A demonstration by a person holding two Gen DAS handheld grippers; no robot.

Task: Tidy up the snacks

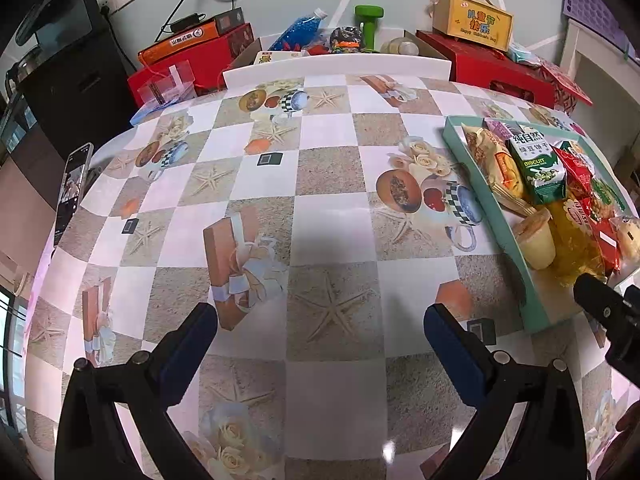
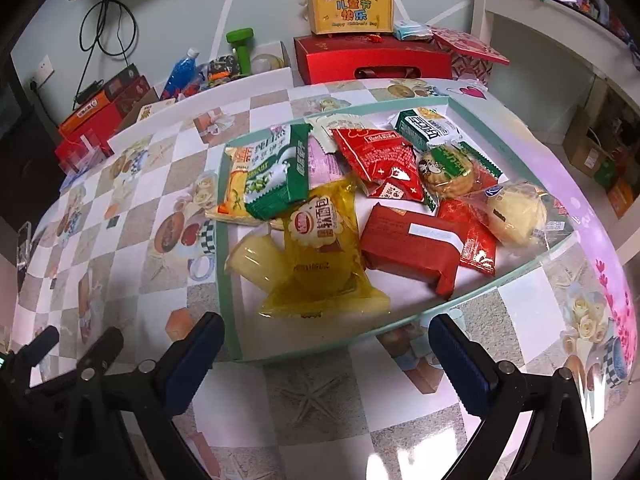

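A teal-rimmed tray (image 2: 228,280) lies on the table and holds several wrapped snacks: a yellow bread bag (image 2: 320,256), a red wrapped block (image 2: 408,248), a green biscuit pack (image 2: 276,176), a red sachet (image 2: 380,160), a round bun in clear wrap (image 2: 516,212) and a pale jelly cup (image 2: 256,258). My right gripper (image 2: 326,340) stands open just before the tray's near edge, nothing between its fingers. My left gripper (image 1: 320,328) is open over bare tablecloth, left of the same tray (image 1: 500,220). The right gripper (image 1: 608,312) shows at that view's right edge.
The table wears a checkered cloth (image 1: 332,184) with printed starfish and gift boxes. A phone (image 1: 72,184) lies at its left edge. Behind it are red boxes (image 2: 372,60), a yellow gift box (image 2: 352,8), a green dumbbell (image 1: 369,24) and a blue bottle (image 1: 300,28).
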